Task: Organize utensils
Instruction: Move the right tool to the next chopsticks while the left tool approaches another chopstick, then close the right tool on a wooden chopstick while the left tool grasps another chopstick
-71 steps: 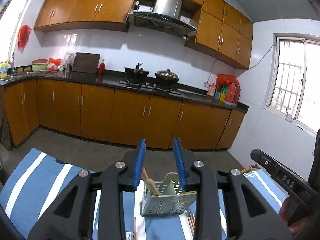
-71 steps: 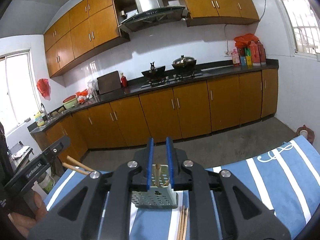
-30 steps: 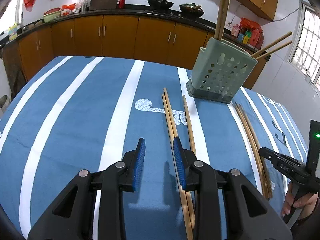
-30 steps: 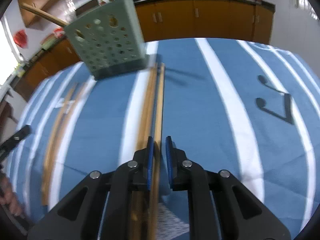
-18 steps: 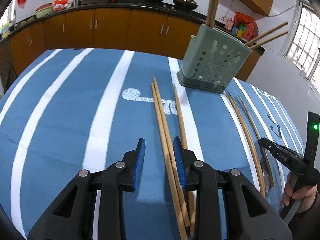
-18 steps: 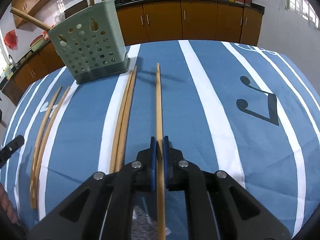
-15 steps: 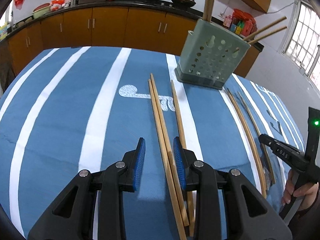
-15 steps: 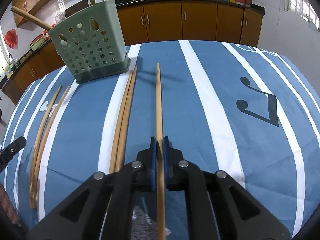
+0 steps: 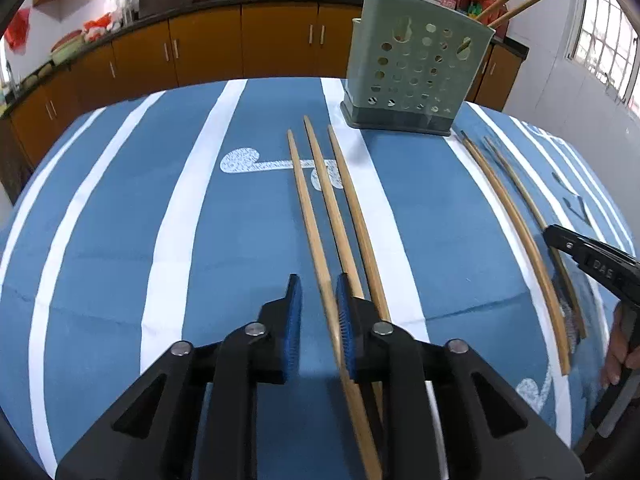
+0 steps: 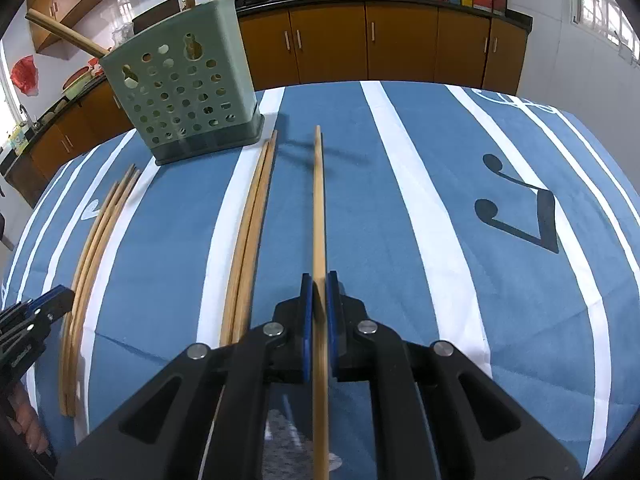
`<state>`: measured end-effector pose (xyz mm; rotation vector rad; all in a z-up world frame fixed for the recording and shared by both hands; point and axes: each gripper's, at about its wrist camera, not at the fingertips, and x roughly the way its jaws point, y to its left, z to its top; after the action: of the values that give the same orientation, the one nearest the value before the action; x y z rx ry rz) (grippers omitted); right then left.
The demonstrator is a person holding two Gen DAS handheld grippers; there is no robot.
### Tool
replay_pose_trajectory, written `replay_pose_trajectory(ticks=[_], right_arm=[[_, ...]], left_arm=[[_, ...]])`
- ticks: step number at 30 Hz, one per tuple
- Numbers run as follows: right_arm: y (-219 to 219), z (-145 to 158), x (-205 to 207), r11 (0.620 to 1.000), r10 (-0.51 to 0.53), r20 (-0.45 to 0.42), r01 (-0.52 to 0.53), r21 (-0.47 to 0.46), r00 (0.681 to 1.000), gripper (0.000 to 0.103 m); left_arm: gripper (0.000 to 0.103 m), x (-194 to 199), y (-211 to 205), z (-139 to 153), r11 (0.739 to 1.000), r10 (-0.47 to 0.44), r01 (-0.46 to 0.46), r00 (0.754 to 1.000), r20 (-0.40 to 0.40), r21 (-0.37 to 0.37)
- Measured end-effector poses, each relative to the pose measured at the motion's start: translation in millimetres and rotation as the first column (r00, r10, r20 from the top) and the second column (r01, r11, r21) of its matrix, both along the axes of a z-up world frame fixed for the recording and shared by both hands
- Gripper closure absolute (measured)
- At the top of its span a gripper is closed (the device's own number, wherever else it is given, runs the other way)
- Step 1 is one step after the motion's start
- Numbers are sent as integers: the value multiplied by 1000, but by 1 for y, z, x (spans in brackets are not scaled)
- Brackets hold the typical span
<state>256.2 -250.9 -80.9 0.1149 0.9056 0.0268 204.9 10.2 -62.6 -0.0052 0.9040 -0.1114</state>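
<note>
A green perforated utensil holder [image 9: 416, 76] stands at the far side of the blue striped cloth, with several chopsticks in it; it also shows in the right wrist view [image 10: 184, 92]. My left gripper [image 9: 318, 312] is open, its jaws astride the leftmost of three wooden chopsticks [image 9: 308, 204] lying on the cloth. My right gripper [image 10: 319, 304] is shut on one chopstick [image 10: 318, 200], which points toward the holder. A pair of chopsticks [image 10: 254, 220] lies just left of it.
Two more chopsticks [image 9: 516, 224] lie at the right in the left wrist view, beside the right gripper's body [image 9: 592, 264]. Three chopsticks [image 10: 96, 256] lie at the left in the right wrist view. Kitchen cabinets [image 9: 280, 48] stand behind the table.
My left gripper has come lower and closer over the three chopsticks, its jaws now around the leftmost one. My right gripper stays shut on its chopstick, nearly still.
</note>
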Motion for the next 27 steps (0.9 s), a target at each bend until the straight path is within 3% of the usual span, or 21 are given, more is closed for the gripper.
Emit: replay_pose_trajectory(ticks=[2, 6, 9, 18, 27], right_arm=[[0, 0, -1, 1000, 4, 2, -4, -1, 1000, 94], [-2, 0, 3, 1000, 6, 8, -6, -8, 1000, 95], [-7, -1, 8, 1000, -13, 19, 13, -10, 1000, 95], [-15, -2, 13, 1000, -26, 36, 26, -1, 999, 95], [-15, -1, 4, 1000, -17, 19, 17, 5, 1000, 94]], left_arm=[[95, 6, 3, 0, 1000, 18, -18, 1000, 0, 5], [96, 25, 20, 1, 997, 75, -75, 997, 4, 16], [96, 35, 37, 1, 994, 109, -109, 994, 6, -21], [95, 33, 47, -1, 991, 105, -103, 994, 19, -83], [95, 26, 46, 1, 992, 92, -92, 996, -2, -88]])
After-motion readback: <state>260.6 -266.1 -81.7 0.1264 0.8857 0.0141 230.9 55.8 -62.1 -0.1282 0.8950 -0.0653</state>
